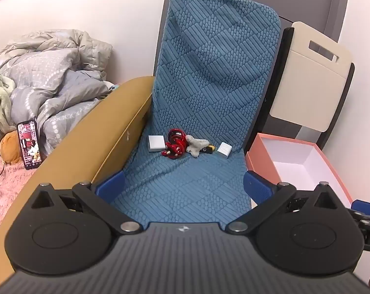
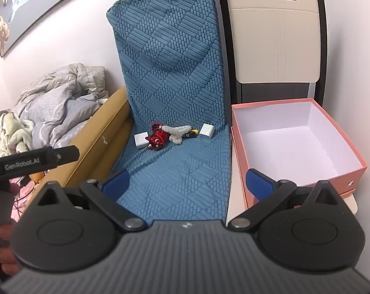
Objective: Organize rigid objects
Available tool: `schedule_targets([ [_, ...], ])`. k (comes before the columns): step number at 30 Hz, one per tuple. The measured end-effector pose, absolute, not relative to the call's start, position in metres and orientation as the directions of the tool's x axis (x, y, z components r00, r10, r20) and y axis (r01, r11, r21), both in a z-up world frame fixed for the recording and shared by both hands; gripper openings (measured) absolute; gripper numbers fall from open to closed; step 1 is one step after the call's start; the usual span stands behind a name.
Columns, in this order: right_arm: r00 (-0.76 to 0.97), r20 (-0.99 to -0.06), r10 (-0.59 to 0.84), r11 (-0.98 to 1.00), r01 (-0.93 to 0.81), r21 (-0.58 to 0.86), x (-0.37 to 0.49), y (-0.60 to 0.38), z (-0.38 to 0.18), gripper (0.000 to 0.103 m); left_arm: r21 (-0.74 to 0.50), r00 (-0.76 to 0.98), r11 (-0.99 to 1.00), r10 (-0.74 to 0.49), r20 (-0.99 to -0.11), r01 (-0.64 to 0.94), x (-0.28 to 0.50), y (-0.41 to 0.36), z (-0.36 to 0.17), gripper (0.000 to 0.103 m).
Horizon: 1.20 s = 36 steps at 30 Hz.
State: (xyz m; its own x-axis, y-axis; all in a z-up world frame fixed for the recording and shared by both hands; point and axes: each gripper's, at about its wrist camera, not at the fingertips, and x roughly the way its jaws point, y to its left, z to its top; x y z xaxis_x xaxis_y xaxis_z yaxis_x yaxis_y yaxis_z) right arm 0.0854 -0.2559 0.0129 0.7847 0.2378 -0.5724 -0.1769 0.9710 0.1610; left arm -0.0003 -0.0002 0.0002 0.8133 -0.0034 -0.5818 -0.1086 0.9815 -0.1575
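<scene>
A row of small objects lies at the back of the blue quilted seat (image 1: 185, 186): a white square box (image 1: 156, 143), a shiny red figurine (image 1: 175, 145), a grey plush toy (image 1: 196, 145), a black and yellow battery (image 1: 208, 149) and a white charger plug (image 1: 224, 150). The same row shows in the right wrist view: box (image 2: 141, 140), figurine (image 2: 158, 139), plush (image 2: 176, 132), battery (image 2: 191, 133), plug (image 2: 207, 130). An open pink box (image 2: 305, 144) with a white inside stands on the chair to the right, also in the left wrist view (image 1: 300, 164). My left gripper (image 1: 183, 187) and right gripper (image 2: 188, 183) are open, empty and well short of the row.
A tan bed rail (image 1: 92, 152) borders the seat on the left, with a rumpled grey duvet (image 1: 52, 78) and a lit phone (image 1: 29, 144) behind it. A cream folding chair back (image 2: 274, 31) stands behind the pink box. The left gripper's body (image 2: 35, 160) shows at left in the right wrist view.
</scene>
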Motion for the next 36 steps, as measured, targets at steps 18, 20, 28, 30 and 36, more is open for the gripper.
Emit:
schedule_targets([
  [18, 0.778, -0.584, 0.232, 0.972, -0.160, 0.174, 0.079, -0.258, 0.008, 0.103, -0.146, 0.806, 0.983, 0.005, -0.591, -0.114, -0.009, -0.002, 0.000, 0.103],
  [20, 0.778, -0.584, 0.232, 0.972, -0.159, 0.174, 0.078, -0.259, 0.007, 0.103, -0.148, 0.807, 0.983, 0.001, -0.591, -0.110, -0.011, -0.001, -0.001, 0.103],
  [28, 0.782, -0.581, 0.224, 0.974, -0.165, 0.153, 0.076, -0.258, 0.005, 0.103, -0.144, 0.805, 0.985, -0.007, -0.594, -0.098, -0.011, -0.003, -0.006, 0.103],
  [30, 0.781, -0.583, 0.223, 0.975, -0.166, 0.150, 0.076, -0.257, 0.005, 0.103, -0.143, 0.806, 0.985, -0.008, -0.592, -0.095, -0.011, -0.004, -0.005, 0.103],
  [36, 0.784, -0.580, 0.220, 0.975, -0.171, 0.140, 0.075, -0.257, 0.006, 0.103, -0.142, 0.803, 0.987, -0.022, -0.595, -0.078, -0.011, -0.007, -0.007, 0.103],
])
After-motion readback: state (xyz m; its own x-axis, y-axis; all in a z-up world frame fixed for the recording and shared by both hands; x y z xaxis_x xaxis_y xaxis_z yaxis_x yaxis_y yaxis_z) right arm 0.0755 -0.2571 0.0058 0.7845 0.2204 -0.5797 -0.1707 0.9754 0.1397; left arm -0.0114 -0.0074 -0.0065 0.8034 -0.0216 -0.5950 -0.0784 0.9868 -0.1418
